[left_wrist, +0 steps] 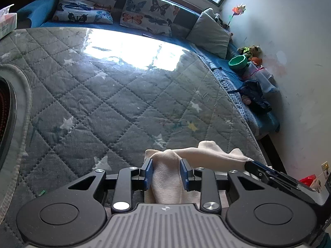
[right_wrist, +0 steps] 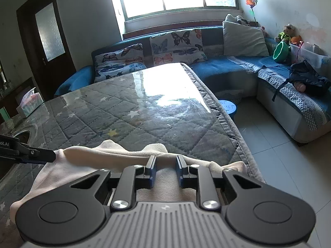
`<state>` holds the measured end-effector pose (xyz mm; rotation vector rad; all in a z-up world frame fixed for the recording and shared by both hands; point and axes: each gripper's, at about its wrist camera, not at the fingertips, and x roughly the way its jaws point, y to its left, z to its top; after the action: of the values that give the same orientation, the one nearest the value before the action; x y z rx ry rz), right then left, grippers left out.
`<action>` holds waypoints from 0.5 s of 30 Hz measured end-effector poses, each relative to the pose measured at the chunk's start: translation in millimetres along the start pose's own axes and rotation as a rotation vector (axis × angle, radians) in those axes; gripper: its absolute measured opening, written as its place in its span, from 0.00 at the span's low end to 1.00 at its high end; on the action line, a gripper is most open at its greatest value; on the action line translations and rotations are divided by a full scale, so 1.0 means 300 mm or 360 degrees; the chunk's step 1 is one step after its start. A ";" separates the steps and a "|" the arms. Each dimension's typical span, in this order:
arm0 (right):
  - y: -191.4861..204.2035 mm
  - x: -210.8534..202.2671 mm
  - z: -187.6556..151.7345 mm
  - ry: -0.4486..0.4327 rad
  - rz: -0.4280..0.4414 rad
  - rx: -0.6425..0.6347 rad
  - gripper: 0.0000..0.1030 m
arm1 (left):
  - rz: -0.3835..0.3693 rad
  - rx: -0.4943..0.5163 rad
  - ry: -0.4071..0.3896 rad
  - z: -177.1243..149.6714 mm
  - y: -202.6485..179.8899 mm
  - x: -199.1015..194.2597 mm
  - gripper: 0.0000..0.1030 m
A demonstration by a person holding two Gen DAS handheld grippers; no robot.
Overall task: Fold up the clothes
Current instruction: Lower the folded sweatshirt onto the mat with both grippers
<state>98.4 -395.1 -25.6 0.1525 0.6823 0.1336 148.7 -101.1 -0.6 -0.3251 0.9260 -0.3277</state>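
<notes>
The cream garment (left_wrist: 206, 152) looks soft, light and floppy. Both grippers' fingers (left_wrist: 149, 170) (right_wrist: 152, 168) stand parted, cloth between; grip its edges.

Quilted grey surface (right_wrist: 144, 111) under a glossy clear sheet, carrying a cream garment (right_wrist: 115, 155).

The garment is lying bunched at the surface's near edge, passing between and beneath the right fingers (right_wrist: 152, 170) and spreading away to their left; in the left wrist view it (left_wrist: 167, 177) is running between the left fingers (left_wrist: 148, 173) and off to their right. Far ahead and left of the right fingers, a tissue box (right_wrist: 30, 103) is sitting on the surface. Window light is glaring off the surface's far half, well beyond the fingers.
</notes>
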 end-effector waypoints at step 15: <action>0.134 -0.001 0.025 0.0023 0.0106 -0.0183 0.33 | -0.0116 0.0171 -0.0042 -0.081 -0.068 -0.102 0.36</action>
<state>100.1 -356.5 -12.2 0.0638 0.6824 0.2379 108.9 -110.1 16.3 -0.2642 0.8684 -0.4377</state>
